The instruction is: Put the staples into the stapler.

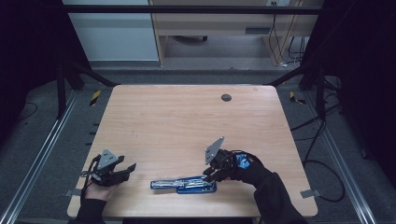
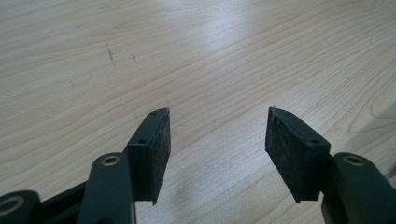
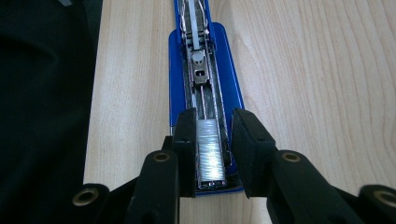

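A blue stapler (image 1: 184, 184) lies opened flat near the table's front edge, its metal channel facing up. A silver strip of staples (image 3: 210, 149) sits in the near end of that channel (image 3: 198, 70). My right gripper (image 3: 215, 114) straddles this end, one jaw on each side of the strip. The left pad (image 3: 187, 140) lies against the strip, and a thin gap shows beside the right pad (image 3: 245, 140). From above, the right gripper (image 1: 210, 176) points left at the stapler's right end. My left gripper (image 1: 128, 169) rests at the front left, open over bare wood (image 2: 217, 135).
A dark round grommet (image 1: 226, 97) sits in the wooden table (image 1: 187, 121) near its far edge. Black frame rails run along both sides, and cables (image 1: 322, 154) lie on the floor to the right. A dark sleeve (image 3: 42, 116) is close beside the stapler.
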